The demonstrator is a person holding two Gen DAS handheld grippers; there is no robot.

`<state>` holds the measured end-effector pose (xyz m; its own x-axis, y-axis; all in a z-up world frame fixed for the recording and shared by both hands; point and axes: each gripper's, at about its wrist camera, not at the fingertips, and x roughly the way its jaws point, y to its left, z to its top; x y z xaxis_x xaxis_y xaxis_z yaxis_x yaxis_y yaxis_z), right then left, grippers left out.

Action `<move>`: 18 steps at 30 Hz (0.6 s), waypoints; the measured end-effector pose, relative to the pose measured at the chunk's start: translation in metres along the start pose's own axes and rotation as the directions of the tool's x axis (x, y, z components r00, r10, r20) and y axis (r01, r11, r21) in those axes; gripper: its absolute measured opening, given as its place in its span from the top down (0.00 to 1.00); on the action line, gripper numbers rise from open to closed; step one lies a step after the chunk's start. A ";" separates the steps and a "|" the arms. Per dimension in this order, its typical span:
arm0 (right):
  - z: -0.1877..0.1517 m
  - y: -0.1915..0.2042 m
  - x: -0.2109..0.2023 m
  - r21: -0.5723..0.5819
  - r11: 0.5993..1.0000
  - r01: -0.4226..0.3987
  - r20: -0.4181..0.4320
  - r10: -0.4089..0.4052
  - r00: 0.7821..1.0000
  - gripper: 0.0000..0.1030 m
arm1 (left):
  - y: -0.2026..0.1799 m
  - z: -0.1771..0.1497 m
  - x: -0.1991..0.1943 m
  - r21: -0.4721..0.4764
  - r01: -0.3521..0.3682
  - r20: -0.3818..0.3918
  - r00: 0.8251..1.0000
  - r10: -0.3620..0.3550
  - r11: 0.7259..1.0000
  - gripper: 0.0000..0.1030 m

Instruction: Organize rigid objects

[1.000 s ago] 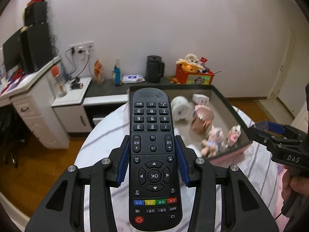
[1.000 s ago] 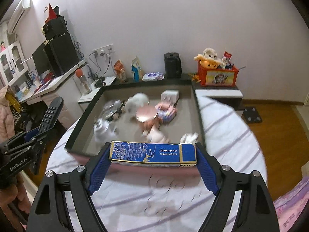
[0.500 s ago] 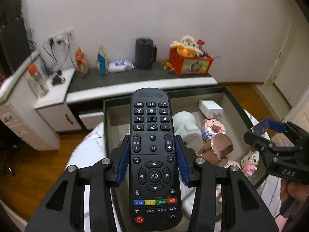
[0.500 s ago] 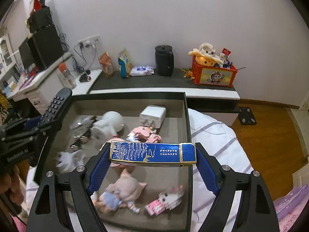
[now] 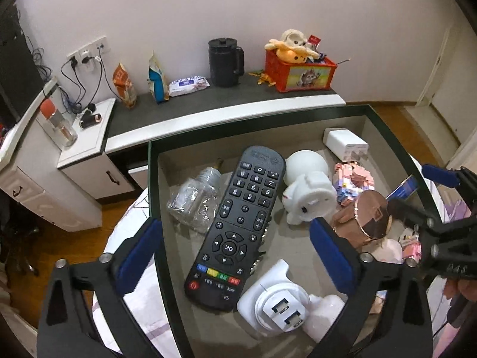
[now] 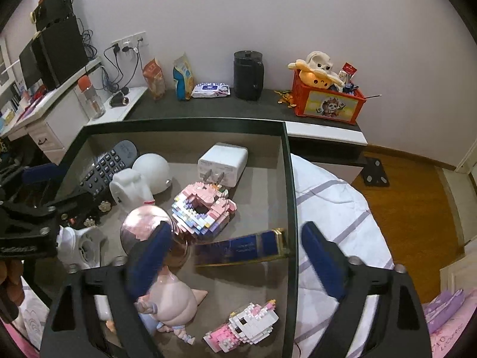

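Observation:
A black remote control (image 5: 238,223) lies in the dark-rimmed storage box (image 5: 155,197), resting partly on a clear plastic bottle (image 5: 193,203); it also shows in the right wrist view (image 6: 107,167). My left gripper (image 5: 235,253) is open above it, empty. A blue and gold flat box (image 6: 241,249) lies tilted inside the storage box against its right wall (image 6: 290,208). My right gripper (image 6: 235,262) is open just above it, empty. The right gripper shows in the left wrist view (image 5: 432,208).
The box also holds a white piggy figure (image 5: 310,191), a rose-gold cup (image 5: 363,220), white chargers (image 5: 345,144), pink block models (image 6: 204,208) and a pink doll (image 6: 173,301). It sits on a striped bedsheet (image 6: 334,208). A dark shelf (image 6: 208,107) stands behind.
Both grippers moved over the storage box and opened. The remote dropped from my left gripper into the box; the blue box dropped from my right gripper against the right wall.

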<state>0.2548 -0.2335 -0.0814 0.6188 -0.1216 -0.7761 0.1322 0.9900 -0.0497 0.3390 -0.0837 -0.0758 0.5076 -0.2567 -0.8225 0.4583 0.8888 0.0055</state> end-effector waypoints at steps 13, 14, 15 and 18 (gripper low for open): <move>-0.019 0.004 -0.063 0.048 0.990 -0.131 0.110 0.125 0.986 0.00 | -0.007 -0.028 -0.069 -0.012 -0.033 0.116 0.993 0.034 0.999 0.00; -0.022 0.003 -0.071 0.052 0.989 -0.140 0.120 0.133 0.984 0.00 | -0.008 -0.032 -0.079 -0.013 -0.034 0.132 0.991 0.036 0.999 0.00; -0.024 0.004 -0.077 0.056 0.988 -0.147 0.128 0.139 0.982 0.00 | -0.009 -0.035 -0.085 -0.014 -0.037 0.141 0.989 0.038 0.999 0.00; -0.036 0.001 -0.106 0.073 0.978 -0.193 0.170 0.179 0.969 0.00 | -0.012 -0.049 -0.111 -0.019 -0.041 0.187 0.981 0.044 0.999 0.00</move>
<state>0.1618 -0.2172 -0.0221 0.7548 0.0470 -0.6543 0.0665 0.9868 0.1476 0.2413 -0.0475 -0.0127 0.6549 -0.2836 -0.7005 0.4227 0.9058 0.0284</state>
